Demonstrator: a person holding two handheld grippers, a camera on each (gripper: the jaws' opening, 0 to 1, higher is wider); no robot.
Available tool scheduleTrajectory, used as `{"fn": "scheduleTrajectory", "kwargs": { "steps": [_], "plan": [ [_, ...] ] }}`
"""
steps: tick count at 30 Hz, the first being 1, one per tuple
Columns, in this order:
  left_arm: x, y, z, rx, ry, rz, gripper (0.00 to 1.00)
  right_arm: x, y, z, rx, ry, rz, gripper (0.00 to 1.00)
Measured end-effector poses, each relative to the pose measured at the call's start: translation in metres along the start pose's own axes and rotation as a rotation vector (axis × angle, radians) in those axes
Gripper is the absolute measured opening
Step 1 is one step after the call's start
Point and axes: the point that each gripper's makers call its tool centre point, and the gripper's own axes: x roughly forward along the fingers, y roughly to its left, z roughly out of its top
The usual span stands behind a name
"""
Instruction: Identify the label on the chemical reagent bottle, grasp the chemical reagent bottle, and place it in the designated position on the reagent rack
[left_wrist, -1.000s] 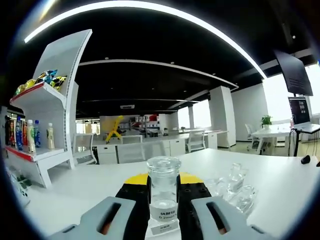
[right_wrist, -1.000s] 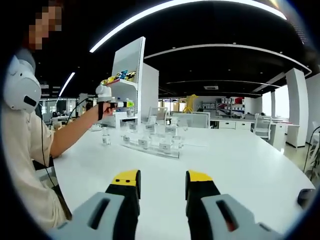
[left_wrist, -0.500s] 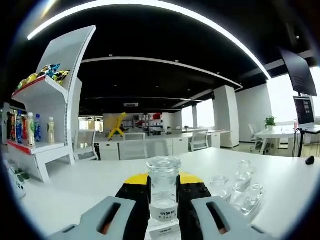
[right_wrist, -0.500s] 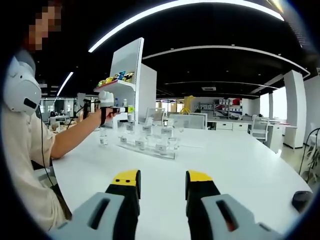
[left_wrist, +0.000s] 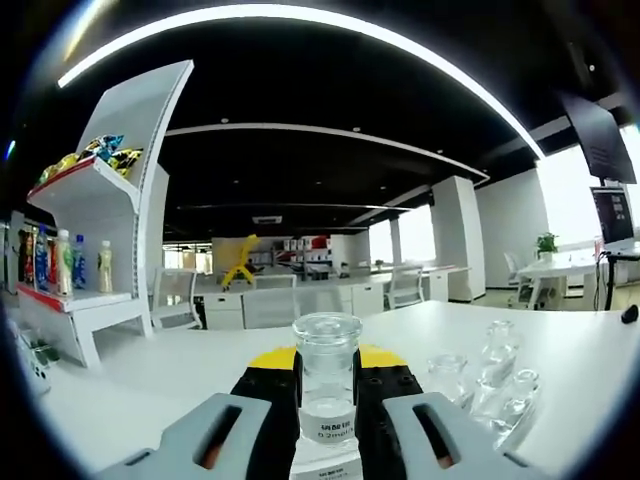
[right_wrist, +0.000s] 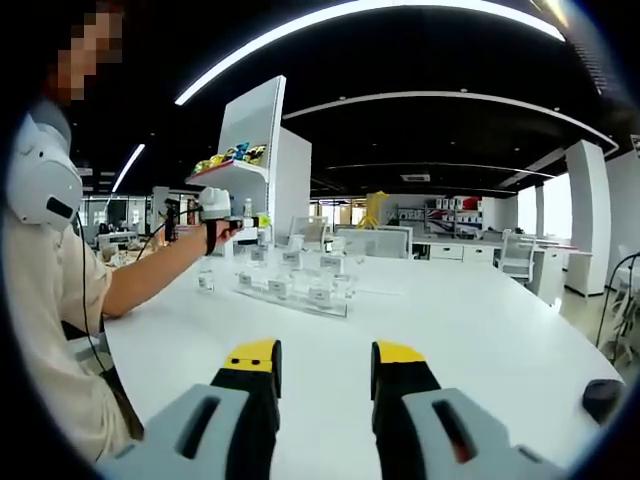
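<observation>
- Left gripper (left_wrist: 327, 385): jaws clamped on the bottle (left_wrist: 327, 380), upright between them, label facing the camera.
- More bottles (left_wrist: 487, 385) stand just right of it on the table (left_wrist: 170, 375).
- Right gripper (right_wrist: 325, 385): jaws apart, empty, above the table; the rack (right_wrist: 295, 290) sits well ahead, slightly left.

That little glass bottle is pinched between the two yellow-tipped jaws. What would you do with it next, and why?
Probably carry it toward the reagent rack. The left gripper is already shut on the reagent bottle, its label facing the camera, while the rack's other bottles stand to one side.
</observation>
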Motion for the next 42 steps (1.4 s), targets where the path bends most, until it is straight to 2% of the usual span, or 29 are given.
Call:
{"fn": "scheduleTrajectory", "kwargs": {
  "steps": [21, 38, 42],
  "plan": [
    [0.004, 0.005, -0.022, -0.019, 0.027, 0.042, 0.19, 0.0, -0.002, 0.0, 0.006, -0.005, -0.004, 0.35],
    [0.003, 0.005, -0.022, -0.029, 0.024, 0.053, 0.19, 0.001, -0.004, -0.006, 0.014, 0.003, -0.008, 0.35],
    [0.003, 0.006, -0.023, -0.025, 0.035, 0.074, 0.19, 0.002, -0.004, -0.006, 0.013, 0.004, -0.004, 0.35]
  ]
}}
